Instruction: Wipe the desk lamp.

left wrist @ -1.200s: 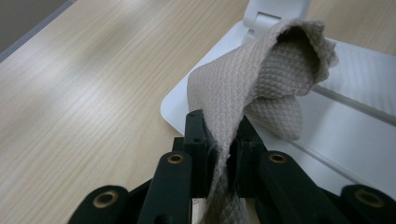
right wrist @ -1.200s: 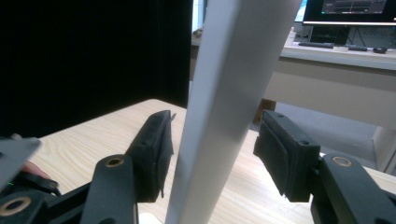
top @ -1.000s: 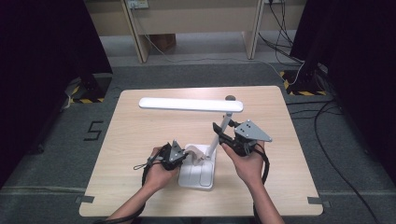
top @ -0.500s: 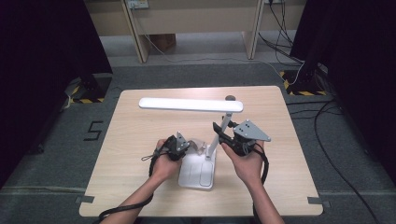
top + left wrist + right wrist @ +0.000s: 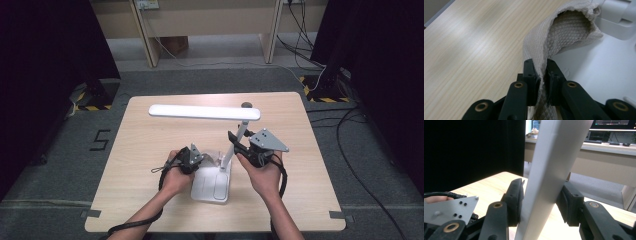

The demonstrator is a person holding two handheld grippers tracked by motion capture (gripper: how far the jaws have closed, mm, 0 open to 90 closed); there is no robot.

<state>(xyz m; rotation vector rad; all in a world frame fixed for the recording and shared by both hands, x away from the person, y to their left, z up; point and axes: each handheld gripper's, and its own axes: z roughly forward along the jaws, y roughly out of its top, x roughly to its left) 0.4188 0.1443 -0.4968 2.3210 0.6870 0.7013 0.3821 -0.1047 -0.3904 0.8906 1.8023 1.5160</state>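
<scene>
High view: left tongs (image 5: 200, 159) pinch cloth (image 5: 564, 32); right tongs (image 5: 235, 142) clamp lamp arm (image 5: 549, 177).

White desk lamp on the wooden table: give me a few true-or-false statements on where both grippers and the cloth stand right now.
1. The left gripper is shut on the beige waffle-weave cloth. True.
2. The right gripper has its jaws on either side of the white desk lamp's slanted arm. True.
3. The cloth lies on the lamp's long light bar. False: it is down at the flat white base.
4. The lamp lies tipped over on the light wooden table. False: it stands on its base.
5. The right gripper holds the cloth. False: the left one does.
</scene>
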